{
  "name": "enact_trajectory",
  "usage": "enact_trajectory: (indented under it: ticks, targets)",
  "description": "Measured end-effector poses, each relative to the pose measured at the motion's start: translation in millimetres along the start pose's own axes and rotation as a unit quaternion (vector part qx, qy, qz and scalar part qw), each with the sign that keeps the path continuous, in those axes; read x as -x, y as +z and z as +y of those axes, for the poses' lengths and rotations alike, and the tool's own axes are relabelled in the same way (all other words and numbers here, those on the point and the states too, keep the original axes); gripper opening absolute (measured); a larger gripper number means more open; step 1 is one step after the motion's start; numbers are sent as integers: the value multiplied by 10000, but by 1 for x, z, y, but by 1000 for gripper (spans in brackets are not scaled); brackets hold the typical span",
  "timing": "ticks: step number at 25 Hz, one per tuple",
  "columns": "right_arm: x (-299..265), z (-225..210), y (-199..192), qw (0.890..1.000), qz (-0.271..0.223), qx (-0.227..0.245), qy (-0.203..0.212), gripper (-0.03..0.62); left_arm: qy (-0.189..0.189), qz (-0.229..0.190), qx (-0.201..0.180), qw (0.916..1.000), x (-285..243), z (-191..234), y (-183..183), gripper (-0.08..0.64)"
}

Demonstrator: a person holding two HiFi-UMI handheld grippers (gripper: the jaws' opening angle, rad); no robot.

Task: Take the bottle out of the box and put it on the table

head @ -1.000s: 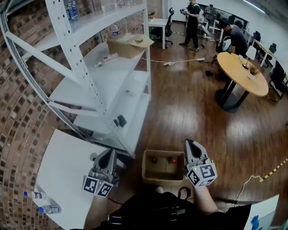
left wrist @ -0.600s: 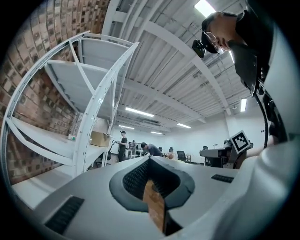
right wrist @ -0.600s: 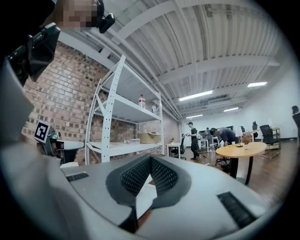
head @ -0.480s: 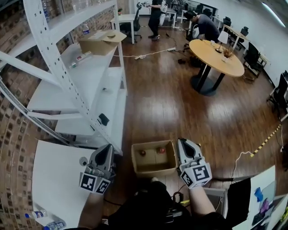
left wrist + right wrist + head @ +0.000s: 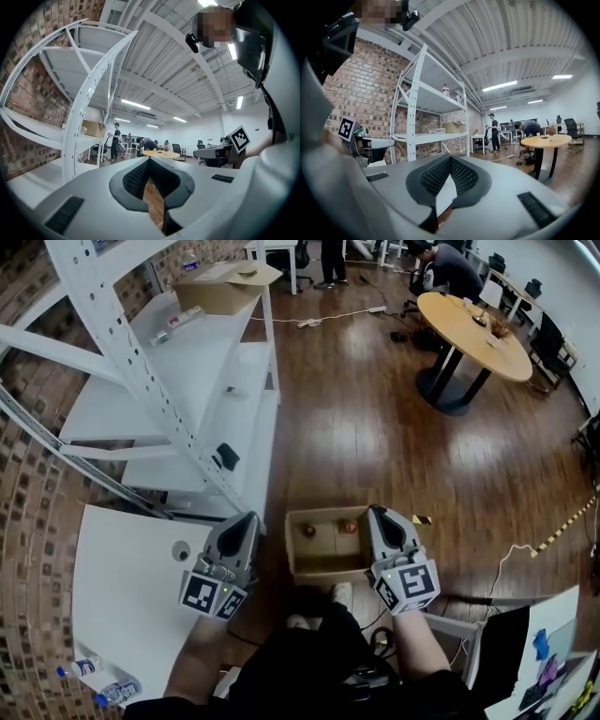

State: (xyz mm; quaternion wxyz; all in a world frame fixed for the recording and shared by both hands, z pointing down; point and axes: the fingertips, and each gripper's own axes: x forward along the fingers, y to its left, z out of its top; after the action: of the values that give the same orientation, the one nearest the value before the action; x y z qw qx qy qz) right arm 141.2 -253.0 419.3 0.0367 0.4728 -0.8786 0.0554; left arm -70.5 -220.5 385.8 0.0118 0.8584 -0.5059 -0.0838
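Observation:
An open cardboard box stands on the wooden floor just in front of me. Two bottles with red caps stand upright along its far wall. My left gripper hangs left of the box, near the edge of the white table, shut and holding nothing. My right gripper hovers over the box's right wall, also shut and empty. In the left gripper view the closed jaws point level across the room. The right gripper view shows its closed jaws aimed towards the shelf.
A white metal shelf rack rises ahead on the left, with a cardboard box on it. Two clear bottles lie at the table's near corner. A round wooden table and people stand far back. A cable trails at right.
Both grippers have sunk a little and closed in on either side of the box. My head has moved forward, so the box and table sit higher in the view.

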Motion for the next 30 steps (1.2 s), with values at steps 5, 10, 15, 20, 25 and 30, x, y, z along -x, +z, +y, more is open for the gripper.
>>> enact_trajectory:
  ticks: [5, 10, 15, 20, 25, 30]
  targets:
    - [-15, -17, -20, 9998, 129, -93, 114, 3, -75, 161, 1, 9998, -24, -9, -27, 5]
    - [-53, -31, -67, 9991, 260, 70, 332, 4, 19, 142, -117, 9998, -57, 0, -72, 5]
    - [-94, -50, -183, 9977, 242, 334, 547, 4, 14, 57, -347, 9994, -78, 19, -198, 5]
    - [-135, -79, -326, 9988, 1, 105, 482, 4, -25, -131, -645, 9978, -103, 38, -345, 5]
    - [-168, -89, -435, 9974, -331, 408, 490, 3, -252, -189, -454, 9985, -102, 45, -485, 5]
    - [-167, -95, -487, 9948, -451, 842, 355, 3, -494, -80, -316, 9982, -97, 39, -558, 5]
